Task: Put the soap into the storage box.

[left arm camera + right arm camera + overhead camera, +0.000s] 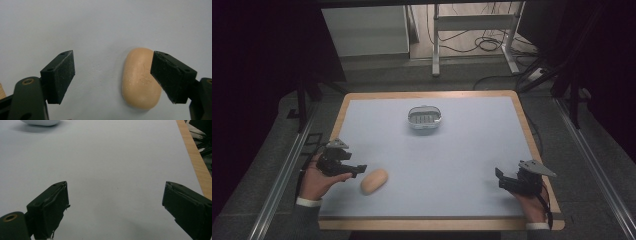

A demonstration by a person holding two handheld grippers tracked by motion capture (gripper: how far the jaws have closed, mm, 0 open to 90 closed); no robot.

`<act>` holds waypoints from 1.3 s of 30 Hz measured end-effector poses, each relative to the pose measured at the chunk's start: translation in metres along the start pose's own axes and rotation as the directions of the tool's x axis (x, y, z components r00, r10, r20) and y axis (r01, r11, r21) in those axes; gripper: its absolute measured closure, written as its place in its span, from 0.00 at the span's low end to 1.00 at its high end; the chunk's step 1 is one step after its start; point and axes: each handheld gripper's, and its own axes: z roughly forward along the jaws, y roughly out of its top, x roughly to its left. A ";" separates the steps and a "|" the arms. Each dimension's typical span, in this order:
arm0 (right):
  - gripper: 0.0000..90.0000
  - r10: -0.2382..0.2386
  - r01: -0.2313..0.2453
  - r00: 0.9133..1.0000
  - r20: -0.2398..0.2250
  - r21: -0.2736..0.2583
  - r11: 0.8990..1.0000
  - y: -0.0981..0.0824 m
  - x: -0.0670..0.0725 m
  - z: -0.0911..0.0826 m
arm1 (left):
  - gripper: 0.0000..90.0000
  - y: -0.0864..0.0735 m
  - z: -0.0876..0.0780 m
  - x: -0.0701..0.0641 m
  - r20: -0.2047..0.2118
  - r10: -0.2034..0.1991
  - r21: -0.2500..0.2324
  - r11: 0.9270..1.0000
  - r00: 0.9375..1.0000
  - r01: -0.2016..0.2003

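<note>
A tan soap bar (pixel 374 181) lies near the table's (pixel 472 160) front-left corner, just beside the left gripper (pixel 358 169), jaws spread. The right gripper (pixel 500 180), also spread, sits by the front-right corner; a white dish (pixel 424 119) stands toward the far edge.

The left gripper (pixel 112 77) hangs over the pale blue-grey table surface (pixel 95 27), jaws spread wide; a smooth peach-coloured oval soap bar (pixel 138 80) lies between them, tucked partly behind the right-hand jaw.

A wooden-edged table (pixel 524 127) with a pale blue-grey top carries a tan oval soap bar (pixel 374 181) and a white oval slotted dish (pixel 424 119)
</note>
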 end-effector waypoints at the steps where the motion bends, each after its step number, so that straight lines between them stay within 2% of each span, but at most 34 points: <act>1: 0.08 -0.001 0.001 1.000 0.000 -0.003 1.000 0.000 0.000 0.000 | 0.22 0.001 0.000 -0.001 0.002 0.000 0.003 1.000 1.000 0.000; 6: 0.07 -0.014 0.014 1.000 0.003 -0.003 1.000 -0.001 0.001 0.000 | 0.21 0.005 0.000 -0.005 0.005 -0.001 0.025 1.000 1.000 0.001; 11: 0.07 -0.027 0.027 1.000 0.001 -0.008 1.000 -0.001 0.003 0.000 | 0.21 0.008 0.005 -0.011 0.025 0.023 0.052 0.998 0.999 -0.025; 19: 0.07 -0.025 0.025 1.000 0.004 -0.010 1.000 -0.001 0.003 -0.001 | 0.21 0.014 0.014 -0.017 0.027 0.049 0.094 0.994 0.998 -0.052; 31: 0.08 -0.033 0.033 0.999 0.012 -0.001 0.999 -0.003 0.003 0.001 | 0.21 0.011 0.034 -0.029 0.049 0.097 0.164 0.981 0.994 -0.103; 37: 0.08 -0.037 0.037 0.999 0.013 0.003 0.999 -0.004 0.004 0.001 | 0.19 0.008 0.038 -0.033 0.053 0.103 0.182 0.977 0.993 -0.111; 39: 0.07 -0.038 0.038 0.999 0.014 0.004 0.999 -0.004 0.004 0.001 | 0.19 0.006 0.043 -0.035 0.055 0.108 0.202 0.972 0.993 -0.117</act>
